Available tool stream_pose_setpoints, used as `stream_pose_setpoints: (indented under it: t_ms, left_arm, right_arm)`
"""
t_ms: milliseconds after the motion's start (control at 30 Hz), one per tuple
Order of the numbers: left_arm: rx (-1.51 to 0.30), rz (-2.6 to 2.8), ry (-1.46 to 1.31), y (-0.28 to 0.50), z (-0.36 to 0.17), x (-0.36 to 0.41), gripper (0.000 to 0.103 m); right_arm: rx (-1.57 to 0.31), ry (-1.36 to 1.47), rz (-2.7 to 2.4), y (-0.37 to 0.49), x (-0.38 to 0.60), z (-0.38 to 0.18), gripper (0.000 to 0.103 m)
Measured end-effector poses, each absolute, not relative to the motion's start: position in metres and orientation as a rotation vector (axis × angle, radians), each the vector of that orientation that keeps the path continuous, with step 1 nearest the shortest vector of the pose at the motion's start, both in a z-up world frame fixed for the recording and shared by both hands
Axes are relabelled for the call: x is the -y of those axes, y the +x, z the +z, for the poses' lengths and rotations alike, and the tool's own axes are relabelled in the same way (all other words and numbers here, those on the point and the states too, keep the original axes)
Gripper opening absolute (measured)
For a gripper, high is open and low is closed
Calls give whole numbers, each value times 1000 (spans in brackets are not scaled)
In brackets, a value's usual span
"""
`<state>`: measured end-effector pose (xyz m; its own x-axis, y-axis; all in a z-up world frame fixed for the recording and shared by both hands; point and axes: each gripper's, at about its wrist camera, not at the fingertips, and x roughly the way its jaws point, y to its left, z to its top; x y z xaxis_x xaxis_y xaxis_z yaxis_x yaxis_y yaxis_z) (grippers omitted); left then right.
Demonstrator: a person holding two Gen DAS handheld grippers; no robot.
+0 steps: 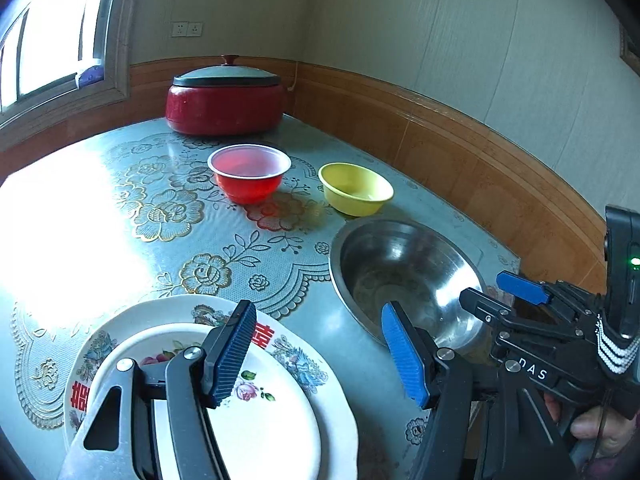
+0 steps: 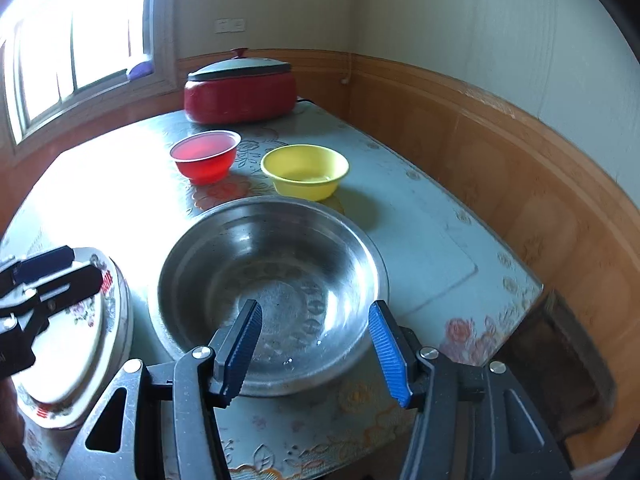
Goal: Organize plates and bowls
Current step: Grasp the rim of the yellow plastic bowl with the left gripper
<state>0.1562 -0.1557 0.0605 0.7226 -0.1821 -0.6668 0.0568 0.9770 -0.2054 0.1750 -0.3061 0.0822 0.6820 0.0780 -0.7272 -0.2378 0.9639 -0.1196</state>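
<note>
Steel bowl [image 2: 272, 292]: polished metal, glossy, faintly scuffed inside. Red bowl [image 2: 205, 160], at 11 o'clock from it: translucent glossy plastic; yellow bowl [image 2: 306, 172], at 12 o'clock: smooth opaque plastic. Stacked plates [image 1: 276, 420]: glazed ceramic with printed flowers; bench [image 2: 432, 232] cover: embossed, shiny vinyl.

plates [image 1: 280, 420] partly hidden, hand [image 1: 596, 428] cut off

This is a room in a home where people eat. A table [image 2: 440, 240] with a flowery cloth stands in a corner by a window [image 1: 52, 40], with a red pot [image 1: 226, 104] and bowls on it.
</note>
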Motion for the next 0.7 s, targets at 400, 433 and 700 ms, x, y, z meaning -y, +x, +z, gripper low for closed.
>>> stream_pose_setpoints:
  t_ms: [400, 433, 700]
  left_arm:
    - [-780, -57, -256, 201, 65, 166, 55]
    - [-778, -47, -252, 205, 67, 169, 53]
    - [-781, 5, -247, 235, 73, 187, 49]
  right_arm:
    - [-752, -303, 263, 221, 320, 86, 56]
    - [-755, -295, 270, 227, 323, 85, 56]
    - [-792, -163, 343, 274, 360, 88, 36]
